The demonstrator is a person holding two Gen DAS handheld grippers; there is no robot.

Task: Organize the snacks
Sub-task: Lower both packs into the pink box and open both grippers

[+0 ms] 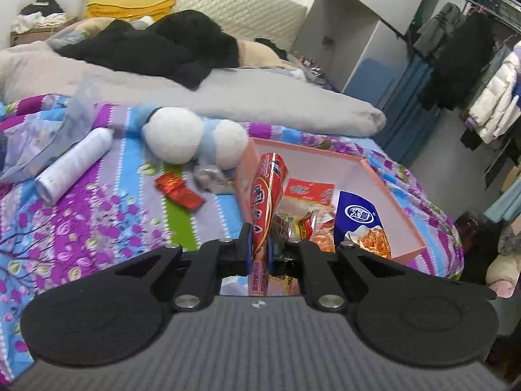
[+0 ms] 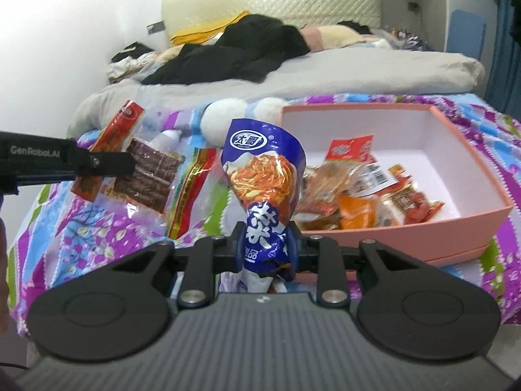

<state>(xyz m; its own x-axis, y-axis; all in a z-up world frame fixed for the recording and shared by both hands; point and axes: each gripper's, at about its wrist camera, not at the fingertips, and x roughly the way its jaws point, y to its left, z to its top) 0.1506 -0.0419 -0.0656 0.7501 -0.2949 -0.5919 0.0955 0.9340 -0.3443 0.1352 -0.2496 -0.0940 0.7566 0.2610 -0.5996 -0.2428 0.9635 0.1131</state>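
Observation:
My left gripper is shut on a red snack packet and holds it upright above the near left corner of the pink box. In the right wrist view the same gripper holds that red packet with dark meat strips. My right gripper is shut on a blue noodle-print packet, held up in front of the pink box. The blue packet also shows in the left wrist view. Several snack packets lie inside the box.
The box sits on a floral bedspread. A small red packet, a white bottle and a white-blue plush toy lie left of the box. A grey duvet and dark clothes lie behind. A clothes rack stands at right.

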